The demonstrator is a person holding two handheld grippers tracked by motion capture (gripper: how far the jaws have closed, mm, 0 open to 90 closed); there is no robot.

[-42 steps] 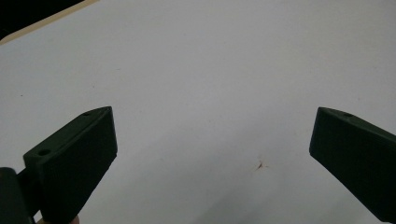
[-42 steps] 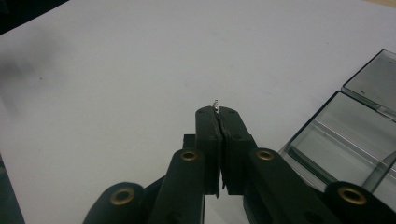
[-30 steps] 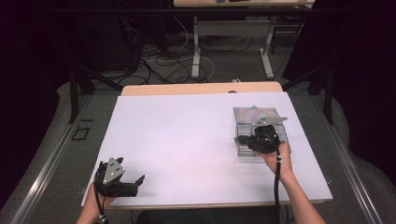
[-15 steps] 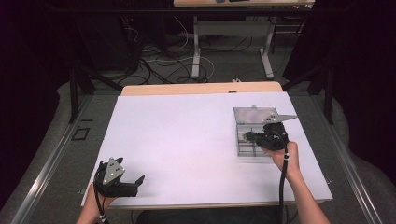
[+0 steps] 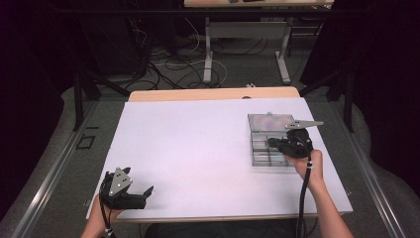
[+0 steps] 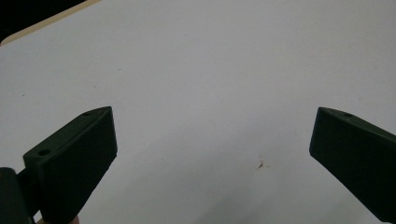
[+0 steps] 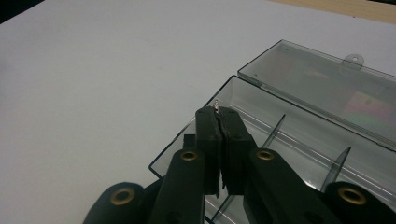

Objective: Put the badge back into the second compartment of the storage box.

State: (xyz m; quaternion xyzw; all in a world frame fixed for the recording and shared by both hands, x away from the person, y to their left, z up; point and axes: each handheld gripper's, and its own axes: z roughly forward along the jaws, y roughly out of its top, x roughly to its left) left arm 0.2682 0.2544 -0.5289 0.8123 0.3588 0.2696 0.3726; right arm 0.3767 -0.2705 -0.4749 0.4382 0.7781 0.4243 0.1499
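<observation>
While our right tool (image 7: 218, 112) hangs over the near corner of the clear plastic box (image 7: 299, 140), its jaws are pressed together, and a tiny metal pin (image 7: 217, 105) sticks up from between their tips. We judge that the pin is pinched there so that it can be carried to one of the box's compartments; the part is so small that we cannot tell what it is. In the high view the same tool (image 5: 275, 143) sits over the near half of the box (image 5: 262, 159), with our hand behind it at the right edge of the table (image 5: 198, 148).

The box lies open, its lid (image 7: 327, 88) folded flat beyond the tool tips, so the tray is free to reach from above. Thin clear dividers (image 7: 276, 130) stand just past and beside the tips; they split the tray into narrow compartments, and we judge them the main thing in the way, since a wide tool can easily knock one or drop the pin in the wrong cell. We see nothing lying in the cells nearest the tips.

Our left tool (image 5: 134, 194) rests far off at the opposite near corner of the table, its jaws spread wide with nothing between them; in its own view (image 6: 212, 154) only bare white table and a small brown mark (image 6: 259, 165) lie ahead of it. It seems parked there to keep clear of the working hand.
</observation>
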